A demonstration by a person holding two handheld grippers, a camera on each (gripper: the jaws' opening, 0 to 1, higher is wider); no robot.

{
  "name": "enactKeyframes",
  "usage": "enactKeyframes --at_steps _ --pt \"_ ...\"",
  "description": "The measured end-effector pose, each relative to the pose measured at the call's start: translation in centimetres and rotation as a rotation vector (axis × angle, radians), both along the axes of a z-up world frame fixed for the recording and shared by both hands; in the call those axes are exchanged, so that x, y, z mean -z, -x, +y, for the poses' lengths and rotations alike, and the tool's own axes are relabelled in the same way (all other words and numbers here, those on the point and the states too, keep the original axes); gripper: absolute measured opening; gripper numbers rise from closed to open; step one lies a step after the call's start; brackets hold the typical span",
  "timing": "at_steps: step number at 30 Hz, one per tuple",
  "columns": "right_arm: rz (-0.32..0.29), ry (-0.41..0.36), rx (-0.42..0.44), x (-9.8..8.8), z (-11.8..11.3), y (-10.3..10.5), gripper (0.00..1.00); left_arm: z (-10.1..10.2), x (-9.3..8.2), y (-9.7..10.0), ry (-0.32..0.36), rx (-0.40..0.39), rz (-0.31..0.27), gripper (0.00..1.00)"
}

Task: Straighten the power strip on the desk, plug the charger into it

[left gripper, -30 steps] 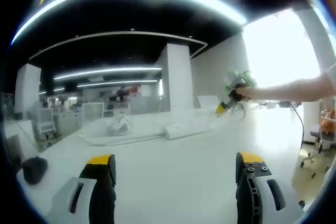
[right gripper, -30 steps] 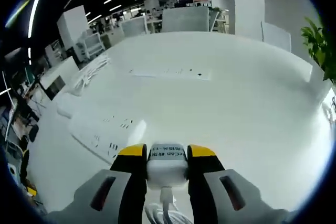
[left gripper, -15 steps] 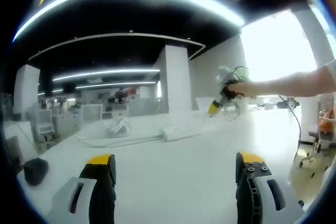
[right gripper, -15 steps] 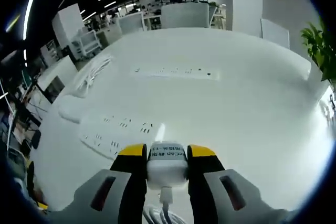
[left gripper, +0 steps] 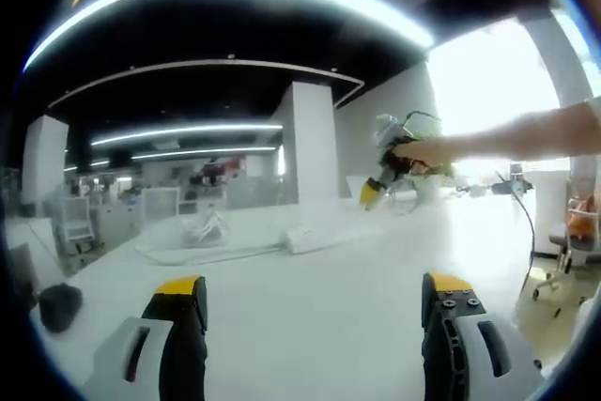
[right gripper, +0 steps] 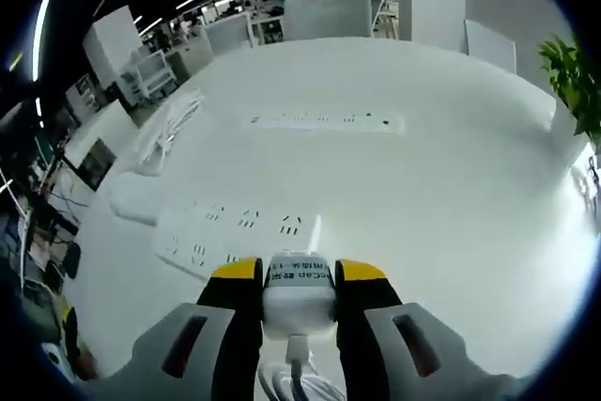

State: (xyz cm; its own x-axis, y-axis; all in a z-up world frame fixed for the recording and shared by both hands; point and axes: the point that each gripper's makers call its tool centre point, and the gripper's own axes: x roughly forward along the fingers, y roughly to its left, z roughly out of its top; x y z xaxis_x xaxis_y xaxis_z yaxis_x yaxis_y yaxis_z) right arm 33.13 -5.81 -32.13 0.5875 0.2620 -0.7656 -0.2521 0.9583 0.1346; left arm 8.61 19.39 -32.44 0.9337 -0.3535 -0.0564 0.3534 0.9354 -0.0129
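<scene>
The white tabletop (right gripper: 451, 185) carried a near power strip (right gripper: 239, 227), a farther one (right gripper: 324, 122), and coiled cable (right gripper: 164, 124).

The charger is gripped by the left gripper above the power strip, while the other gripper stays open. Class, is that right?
Wrong gripper: the right gripper view shows the right gripper shut on the charger above the power strip; the open one is the left gripper.

Open-plan office: desk rows (right gripper: 235, 30), strip lights (left gripper: 188, 129)
</scene>
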Motion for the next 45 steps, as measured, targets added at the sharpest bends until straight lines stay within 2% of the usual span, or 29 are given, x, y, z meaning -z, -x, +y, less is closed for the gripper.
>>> enactKeyframes --at_steps 12,26,28,45 --pt "0.041 0.062 -0.011 1.4 1.9 0.4 0.27 0.1 0.1 0.0 0.000 0.001 0.004 0.98" --pt "0.069 0.095 0.000 1.8 1.8 0.2 0.27 0.9 0.3 0.0 0.004 -0.016 0.008 0.98" --pt "0.075 0.101 -0.001 1.8 1.8 -0.3 0.27 0.9 0.3 0.1 0.006 -0.017 0.007 0.97" --pt "0.108 0.117 0.007 2.4 1.3 0.7 0.27 0.8 0.1 0.4 0.010 -0.011 -0.001 0.97"
